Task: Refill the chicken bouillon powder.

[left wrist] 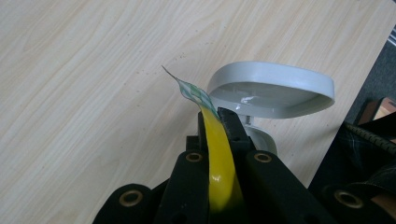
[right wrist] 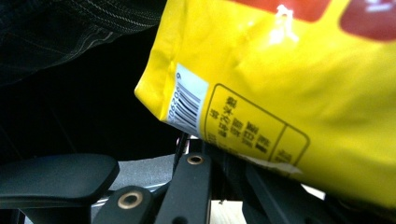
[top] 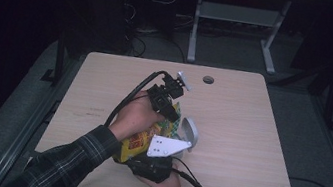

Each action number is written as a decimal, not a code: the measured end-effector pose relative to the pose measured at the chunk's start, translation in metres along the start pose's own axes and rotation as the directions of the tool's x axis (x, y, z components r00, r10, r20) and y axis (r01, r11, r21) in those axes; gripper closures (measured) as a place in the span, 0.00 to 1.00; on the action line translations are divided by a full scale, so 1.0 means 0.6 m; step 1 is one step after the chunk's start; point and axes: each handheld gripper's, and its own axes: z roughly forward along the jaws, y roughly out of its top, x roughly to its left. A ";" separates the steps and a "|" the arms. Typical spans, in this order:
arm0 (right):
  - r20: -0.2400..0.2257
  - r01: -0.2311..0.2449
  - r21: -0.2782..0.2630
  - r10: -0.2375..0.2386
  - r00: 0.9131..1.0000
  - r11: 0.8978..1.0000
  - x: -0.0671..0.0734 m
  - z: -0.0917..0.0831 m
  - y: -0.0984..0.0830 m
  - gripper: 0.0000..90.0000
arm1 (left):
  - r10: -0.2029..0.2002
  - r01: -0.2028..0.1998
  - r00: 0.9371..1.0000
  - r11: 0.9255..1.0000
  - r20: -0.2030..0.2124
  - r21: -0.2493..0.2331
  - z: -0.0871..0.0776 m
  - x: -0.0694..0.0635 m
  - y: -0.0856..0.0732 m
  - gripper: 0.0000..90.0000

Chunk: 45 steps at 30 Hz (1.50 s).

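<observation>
Bag: a yellow snack bag is held above the table, at about 7 o'clock from its centre.
Left gripper: jaws pinched tight on the bag's top edge.
Right gripper: clamped on the bag's bottom end.
Bowl: a grey bowl sits at 3 o'clock of the bag, tilted.

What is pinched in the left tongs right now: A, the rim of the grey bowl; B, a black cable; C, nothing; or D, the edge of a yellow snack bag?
D: in the left gripper view the left tongs are shut on the thin top edge of the yellow snack bag, with the grey bowl lying apart just beyond them.
</observation>
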 end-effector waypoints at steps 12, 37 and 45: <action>-0.011 -0.009 0.018 0.010 1.000 1.000 -0.002 0.005 -0.006 1.00 | -0.015 0.016 1.000 0.999 0.017 -0.041 -0.003 0.005 -0.011 1.00; -0.020 -0.016 0.066 0.017 1.000 0.998 -0.003 0.019 -0.021 1.00 | -0.026 0.039 0.996 0.988 0.090 -0.147 -0.033 0.017 -0.049 1.00; -0.021 -0.021 0.074 0.023 1.000 0.997 -0.002 0.021 -0.026 1.00 | -0.024 0.042 0.994 0.983 0.102 -0.178 -0.046 0.013 -0.061 1.00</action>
